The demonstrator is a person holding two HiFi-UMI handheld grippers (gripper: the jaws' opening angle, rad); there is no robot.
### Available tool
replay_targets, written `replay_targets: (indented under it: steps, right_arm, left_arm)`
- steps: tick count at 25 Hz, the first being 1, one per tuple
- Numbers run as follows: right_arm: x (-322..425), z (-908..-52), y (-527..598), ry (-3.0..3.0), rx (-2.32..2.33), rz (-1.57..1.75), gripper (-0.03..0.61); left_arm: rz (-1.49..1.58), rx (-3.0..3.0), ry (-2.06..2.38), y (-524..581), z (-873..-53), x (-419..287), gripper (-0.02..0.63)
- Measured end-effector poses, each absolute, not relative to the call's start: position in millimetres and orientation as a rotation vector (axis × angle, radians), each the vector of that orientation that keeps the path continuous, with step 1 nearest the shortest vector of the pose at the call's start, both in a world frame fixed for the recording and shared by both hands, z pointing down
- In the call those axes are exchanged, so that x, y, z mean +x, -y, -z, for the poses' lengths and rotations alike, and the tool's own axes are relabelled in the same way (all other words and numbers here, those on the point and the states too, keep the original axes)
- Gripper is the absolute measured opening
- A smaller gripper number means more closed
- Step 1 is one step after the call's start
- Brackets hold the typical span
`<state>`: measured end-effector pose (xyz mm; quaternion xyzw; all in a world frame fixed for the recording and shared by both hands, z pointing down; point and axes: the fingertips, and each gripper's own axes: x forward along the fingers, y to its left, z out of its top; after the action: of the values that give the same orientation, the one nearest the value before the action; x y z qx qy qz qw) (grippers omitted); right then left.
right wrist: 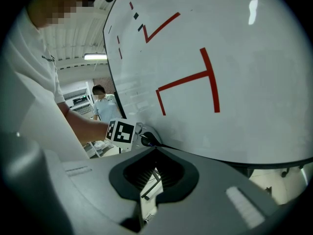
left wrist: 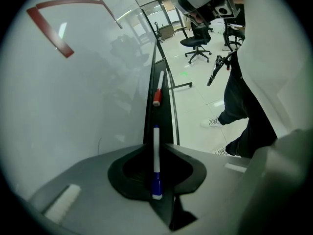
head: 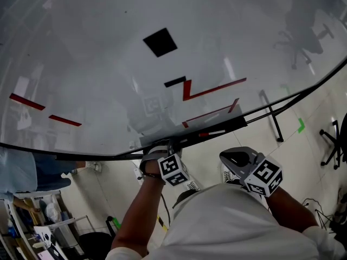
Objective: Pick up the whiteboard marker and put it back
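Observation:
The left gripper (left wrist: pixel 156 150) is shut on a white whiteboard marker with a blue cap (left wrist: pixel 156 155). The marker points along the black tray (left wrist: pixel 165 106) under the whiteboard (head: pixel 108 47). In the head view this gripper (head: pixel 162 151) is at the tray's (head: pixel 255 116) edge and the held marker is hidden behind it. A second marker with a red cap (left wrist: pixel 158 89) lies farther along the tray, also seen in the head view (head: pixel 212 133). The right gripper (head: pixel 230 158) hangs below the tray, away from both markers. Its jaws (right wrist: pixel 155 153) are shut with nothing between them.
Red lines and black squares mark the whiteboard. The board's stand leg (head: pixel 272 118) and a green floor mark (head: pixel 300 125) are on the right. Office chairs (left wrist: pixel 196 39) stand beyond the tray's end. A cart (head: pixel 49 226) is at lower left. Another person (right wrist: pixel 103 104) stands far off.

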<state>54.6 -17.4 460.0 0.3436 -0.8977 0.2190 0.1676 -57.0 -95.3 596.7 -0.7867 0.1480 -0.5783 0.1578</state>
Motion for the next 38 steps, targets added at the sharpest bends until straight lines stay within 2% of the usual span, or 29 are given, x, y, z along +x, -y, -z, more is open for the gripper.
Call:
replay_targets:
  steps: [17,31,38]
  right_arm:
    - [57,-460,19,2.559,0.988,-0.623,0.002]
    - [48,-456,24,2.58,0.942,-0.61,0.002]
    - [44,-456,28,2.592,0.923,-0.62,0.002]
  left_arm:
    - [1.657,-2.263,-0.464,98,-596,-55,0.055]
    - [1.45,-2.579,-0.722,84,-551,-57,0.055]
    - [1.194,-2.868,-0.899,72,-516,-55,0.055]
